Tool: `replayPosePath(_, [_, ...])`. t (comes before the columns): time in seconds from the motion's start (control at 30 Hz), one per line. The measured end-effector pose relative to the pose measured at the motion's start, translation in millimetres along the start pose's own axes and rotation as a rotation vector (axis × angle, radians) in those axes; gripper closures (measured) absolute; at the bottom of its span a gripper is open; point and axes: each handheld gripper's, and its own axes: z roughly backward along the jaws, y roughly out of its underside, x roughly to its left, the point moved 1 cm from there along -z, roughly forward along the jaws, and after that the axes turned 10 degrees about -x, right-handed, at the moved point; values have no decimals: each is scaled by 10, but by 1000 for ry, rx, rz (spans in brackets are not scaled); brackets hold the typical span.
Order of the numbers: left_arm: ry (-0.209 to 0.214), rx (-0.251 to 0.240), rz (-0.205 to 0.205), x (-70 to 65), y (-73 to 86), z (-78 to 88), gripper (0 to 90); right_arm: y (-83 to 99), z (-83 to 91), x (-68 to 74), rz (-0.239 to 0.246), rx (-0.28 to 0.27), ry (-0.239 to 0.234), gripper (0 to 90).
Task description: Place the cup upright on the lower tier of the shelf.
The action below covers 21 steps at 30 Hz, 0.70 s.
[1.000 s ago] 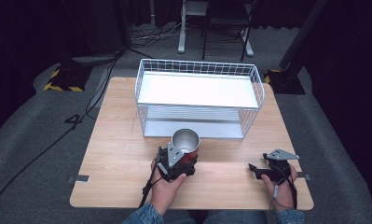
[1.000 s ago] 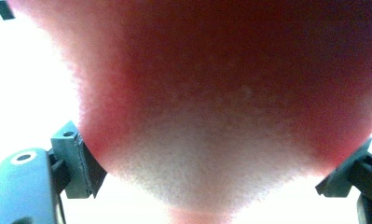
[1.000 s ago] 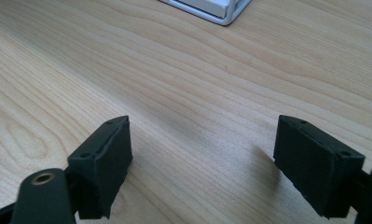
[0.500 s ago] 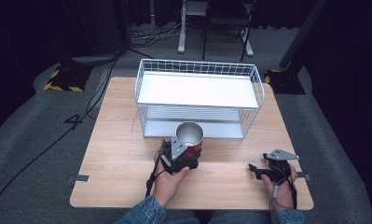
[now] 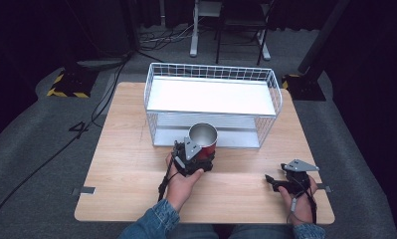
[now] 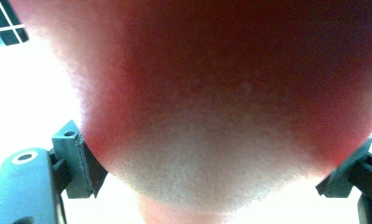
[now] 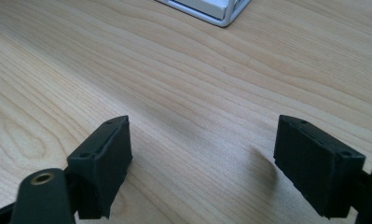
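The red metal cup [image 5: 203,139] sits clamped between the jaws of the left gripper [image 5: 193,158], upright, just in front of the white wire basket [image 5: 213,74] on the counter [image 5: 121,164]; its red wall [image 6: 211,116] looms blurred in the left gripper view. The right gripper [image 5: 275,183] rests wide apart and empty on the wood [image 7: 197,116], well apart from the cup.
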Motion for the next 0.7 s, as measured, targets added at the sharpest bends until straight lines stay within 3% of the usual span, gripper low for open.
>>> replayPosePath(0.47, [-20,43,-7,180,-20,-309,156,0,-3,-5,-7,2,-1,193])
replayPosePath(0.7, [-41,18,-4,195,-51,-446,156,0,-4,-9,-14,4,-5,192])
